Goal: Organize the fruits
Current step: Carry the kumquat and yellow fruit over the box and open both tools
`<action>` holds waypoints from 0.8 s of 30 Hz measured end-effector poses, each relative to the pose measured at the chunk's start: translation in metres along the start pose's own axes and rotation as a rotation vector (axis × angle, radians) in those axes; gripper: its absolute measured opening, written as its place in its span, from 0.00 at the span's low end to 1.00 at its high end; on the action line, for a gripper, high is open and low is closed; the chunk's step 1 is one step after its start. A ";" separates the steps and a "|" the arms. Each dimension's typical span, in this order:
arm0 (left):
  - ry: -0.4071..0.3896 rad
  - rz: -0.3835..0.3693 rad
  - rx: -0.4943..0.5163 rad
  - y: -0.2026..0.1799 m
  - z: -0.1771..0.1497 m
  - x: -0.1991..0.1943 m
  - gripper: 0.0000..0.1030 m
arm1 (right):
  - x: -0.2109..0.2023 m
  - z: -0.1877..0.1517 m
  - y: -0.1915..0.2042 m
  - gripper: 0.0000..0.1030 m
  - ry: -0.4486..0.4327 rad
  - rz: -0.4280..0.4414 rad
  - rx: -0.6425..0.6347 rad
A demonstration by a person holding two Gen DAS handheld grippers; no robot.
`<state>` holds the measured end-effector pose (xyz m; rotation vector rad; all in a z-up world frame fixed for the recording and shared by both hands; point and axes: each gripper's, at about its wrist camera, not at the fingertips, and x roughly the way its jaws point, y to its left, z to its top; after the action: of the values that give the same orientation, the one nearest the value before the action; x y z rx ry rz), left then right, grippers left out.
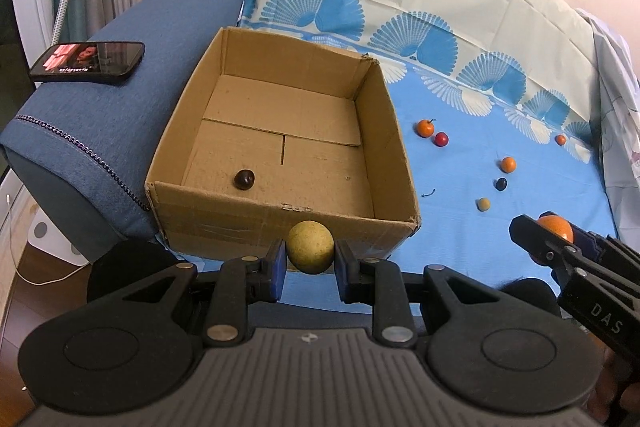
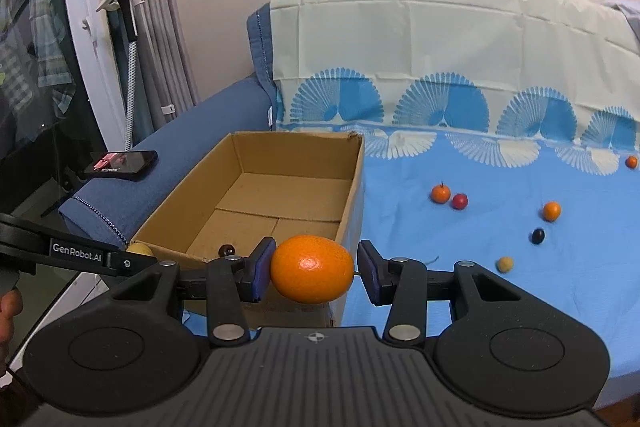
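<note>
Clamping a yellow fruit (image 1: 311, 247) between left gripper (image 1: 310, 267) fingers at lower centre, before the cardboard box (image 1: 280, 219); gripping an orange (image 2: 312, 269) between right gripper (image 2: 314, 273) fingers likewise.

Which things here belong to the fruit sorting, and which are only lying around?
Job:
- box with one dark fruit inside
- yellow fruit in the left tongs
- orange in the right tongs
- small fruits loose on the blue cloth

Lying about:
- phone on the sofa arm
- curtain
</note>
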<state>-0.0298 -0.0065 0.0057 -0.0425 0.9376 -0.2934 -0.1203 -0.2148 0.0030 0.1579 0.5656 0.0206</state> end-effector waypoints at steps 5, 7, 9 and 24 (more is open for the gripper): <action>-0.005 0.003 -0.005 0.003 0.004 0.002 0.27 | 0.001 -0.001 0.003 0.45 -0.004 0.008 -0.026; -0.009 0.004 -0.007 0.004 0.007 0.002 0.27 | 0.003 0.001 0.003 0.45 0.001 0.008 -0.027; -0.012 0.008 -0.008 0.007 0.010 0.003 0.27 | 0.005 0.002 0.003 0.45 0.005 0.006 -0.027; -0.063 0.074 -0.019 0.029 0.057 0.019 0.27 | 0.036 0.016 0.010 0.45 0.006 -0.001 -0.058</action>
<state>0.0328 0.0109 0.0199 -0.0337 0.8769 -0.2134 -0.0813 -0.2049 -0.0007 0.1008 0.5704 0.0361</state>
